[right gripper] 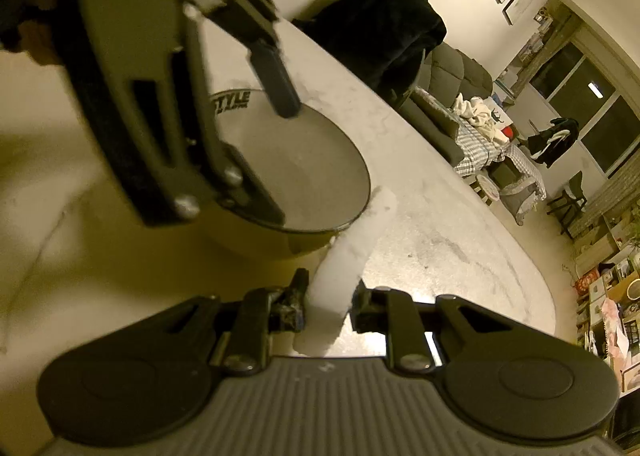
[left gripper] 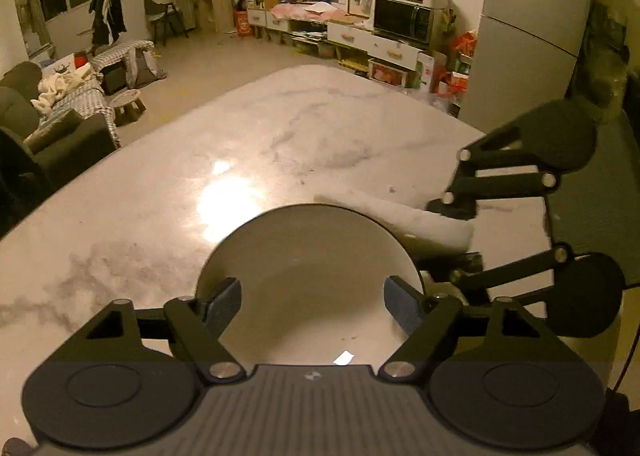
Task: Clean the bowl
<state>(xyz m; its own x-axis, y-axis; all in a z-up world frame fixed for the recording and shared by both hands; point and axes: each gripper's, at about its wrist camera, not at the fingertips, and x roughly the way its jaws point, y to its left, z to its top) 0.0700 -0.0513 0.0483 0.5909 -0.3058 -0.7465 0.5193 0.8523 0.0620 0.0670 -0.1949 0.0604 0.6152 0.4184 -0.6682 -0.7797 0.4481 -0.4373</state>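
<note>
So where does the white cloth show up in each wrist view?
Left wrist view: the white cloth lies right of centre, just behind the bowl's rim, held by the right hand-held gripper.
Right wrist view: it stands bottom centre, clamped in that gripper, its top end beside the bowl's rim.
Shared landmark: the bowl on the marble table.

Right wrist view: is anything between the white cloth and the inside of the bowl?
Nothing separate blocks it. The cloth, pinched in the right hand-held gripper, already reaches the bowl rim. Only the left hand-held gripper, open across the bowl, occupies part of the interior.
</note>
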